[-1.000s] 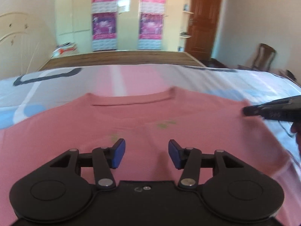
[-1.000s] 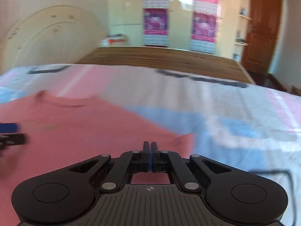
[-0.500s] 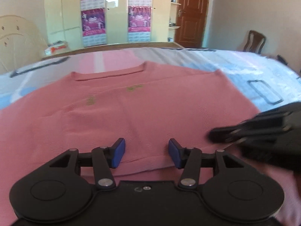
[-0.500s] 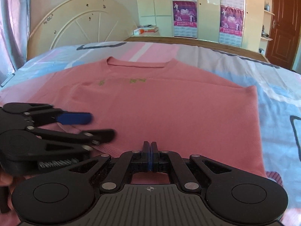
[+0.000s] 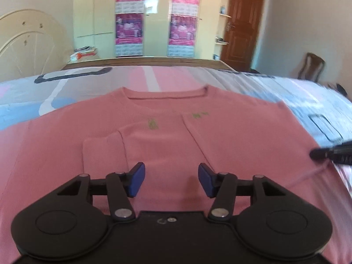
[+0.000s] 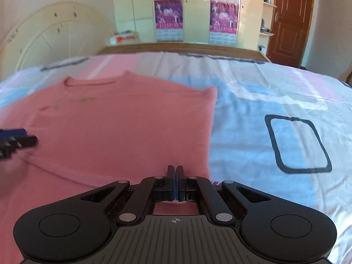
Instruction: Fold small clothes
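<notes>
On the bed (image 6: 253, 118), the pink top (image 5: 198, 136) lies flat with its neckline away from both claws, its long axis running from them toward the headboard. The left claw (image 5: 171, 180) hovers over the top's middle, jaws apart and empty. The right claw (image 6: 175, 182) is pressed together at the right hem corner, nearer that edge; no containers show.
</notes>
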